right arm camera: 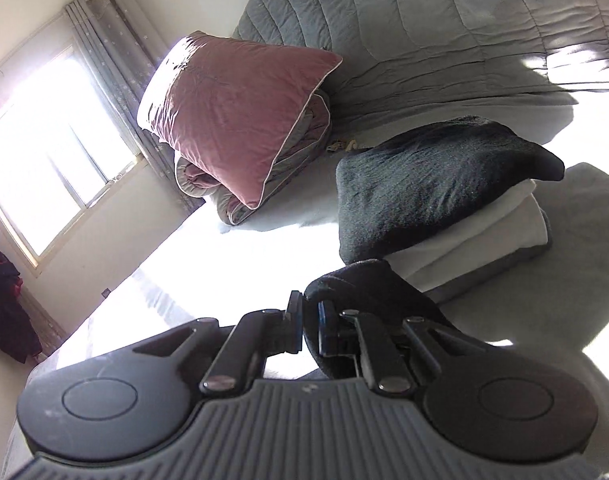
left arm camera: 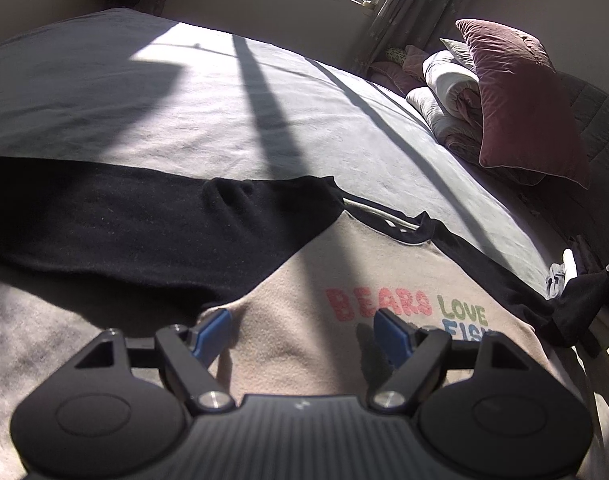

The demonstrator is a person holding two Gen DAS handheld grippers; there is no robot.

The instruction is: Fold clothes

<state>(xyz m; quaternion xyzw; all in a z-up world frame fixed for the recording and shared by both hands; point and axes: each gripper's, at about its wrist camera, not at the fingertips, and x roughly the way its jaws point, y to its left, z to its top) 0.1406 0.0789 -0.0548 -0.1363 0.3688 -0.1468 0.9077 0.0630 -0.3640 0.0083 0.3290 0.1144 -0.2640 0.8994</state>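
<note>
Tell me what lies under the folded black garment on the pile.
Under the black garment lies folded white cloth, then a grey layer on the bed. Anything further inside the pile is hidden.

the left gripper points downward at a slant, its two blue-padded fingers spread wide apart with nothing pinched between them. the right gripper is rolled to one side and angled slightly down, its jaws pressed nearly together, clamping a fold of black fabric.
</note>
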